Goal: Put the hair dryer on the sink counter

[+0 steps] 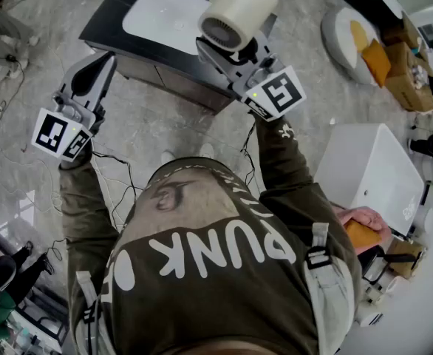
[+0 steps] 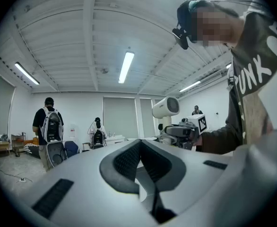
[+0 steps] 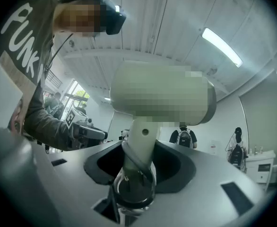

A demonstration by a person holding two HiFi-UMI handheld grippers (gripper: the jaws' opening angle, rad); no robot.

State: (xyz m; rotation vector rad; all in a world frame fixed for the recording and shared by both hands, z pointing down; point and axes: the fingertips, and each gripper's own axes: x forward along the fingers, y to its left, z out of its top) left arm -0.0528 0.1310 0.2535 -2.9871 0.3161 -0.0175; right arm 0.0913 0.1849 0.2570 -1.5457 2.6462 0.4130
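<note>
A cream hair dryer (image 1: 239, 9) stands upright in my right gripper (image 1: 231, 50), which is shut on its handle (image 3: 141, 143). In the right gripper view the barrel (image 3: 157, 93) sits above the jaws and the handle runs down between them. The left gripper view shows the hair dryer (image 2: 166, 107) and the right gripper (image 2: 181, 131) off to the right. My left gripper (image 1: 98, 65) is held up at the left, shut with nothing in it, its pads (image 2: 129, 162) pressed together. The dark sink counter (image 1: 120, 28) with its white basin (image 1: 165, 17) lies ahead, under the dryer.
A white box-shaped unit (image 1: 368, 172) stands at the right, with someone's hand (image 1: 364, 217) beside it. Cardboard boxes (image 1: 405, 65) and a round white cushion (image 1: 346, 35) lie at the far right. Cables (image 1: 113, 176) trail over the floor. People with backpacks (image 2: 48, 124) stand across the room.
</note>
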